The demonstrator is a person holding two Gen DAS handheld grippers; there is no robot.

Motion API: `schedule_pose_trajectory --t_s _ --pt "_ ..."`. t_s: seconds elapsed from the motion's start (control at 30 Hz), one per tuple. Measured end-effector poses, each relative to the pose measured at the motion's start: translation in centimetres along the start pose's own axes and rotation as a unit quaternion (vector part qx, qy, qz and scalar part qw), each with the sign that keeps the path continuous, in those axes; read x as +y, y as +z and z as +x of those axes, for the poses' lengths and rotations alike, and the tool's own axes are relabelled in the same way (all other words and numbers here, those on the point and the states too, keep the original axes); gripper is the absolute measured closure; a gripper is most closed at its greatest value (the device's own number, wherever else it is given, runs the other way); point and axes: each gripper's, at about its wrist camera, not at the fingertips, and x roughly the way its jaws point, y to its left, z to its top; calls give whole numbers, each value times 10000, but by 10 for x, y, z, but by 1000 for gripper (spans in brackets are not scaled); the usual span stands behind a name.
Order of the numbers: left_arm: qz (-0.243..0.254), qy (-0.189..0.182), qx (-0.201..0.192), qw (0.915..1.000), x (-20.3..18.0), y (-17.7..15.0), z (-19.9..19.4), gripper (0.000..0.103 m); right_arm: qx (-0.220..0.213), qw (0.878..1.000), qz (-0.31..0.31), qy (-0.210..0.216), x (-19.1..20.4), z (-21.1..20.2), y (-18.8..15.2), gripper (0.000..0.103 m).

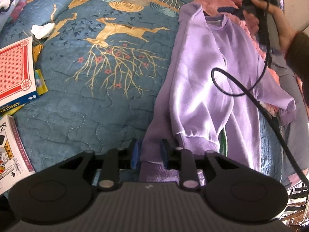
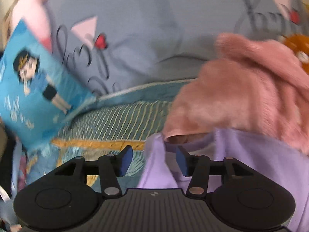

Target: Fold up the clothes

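Observation:
A lilac sweatshirt (image 1: 202, 73) lies front-up on the right side of a blue quilt (image 1: 96, 106). One sleeve (image 1: 160, 104) runs straight down to my left gripper (image 1: 149, 151). The blue pads (image 1: 135, 154) press the cloth just above the ribbed cuff, so this gripper is shut on the sleeve. My right gripper (image 2: 154, 154) is open at the shoulder by the collar, with a fold of the lilac sweatshirt (image 2: 251, 160) standing between its wide-apart fingers. In the left wrist view the right gripper (image 1: 237, 2) shows at the top right, held by a hand (image 1: 278, 25).
A pink fluffy garment (image 2: 241, 96) lies over the top of the sweatshirt. Behind it are a grey pillow (image 2: 154, 29), a blue cartoon cushion (image 2: 34, 89) and an orange plush toy (image 2: 297, 48). Playing-card boxes (image 1: 15, 69), a white tissue (image 1: 42, 30) and a looped black cable (image 1: 231, 89) are nearby.

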Motion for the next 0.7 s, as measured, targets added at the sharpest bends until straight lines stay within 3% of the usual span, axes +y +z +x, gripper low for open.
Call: schedule_pose_trajectory --t_s 0.13,0.23,0.6,0.67,0.7 --pt "-38 -41 -19 10000 1 1 0 75 474 9945 -710 -604 25 33 5 57" --pt "-25 -67 -27 10000 1 3 -1 75 956 9857 -1026 -935 31 57 5 96" --pt "-101 -144 -36 9998 2 6 0 75 802 9772 -1115 -1620 10 77 14 95" --pt "-102 -129 -49 9999 1 7 0 75 644 9843 -773 -1447 3 69 16 89" --pt "-121 -118 -56 9998 2 7 0 75 524 9879 -579 -1342 0 63 18 80"
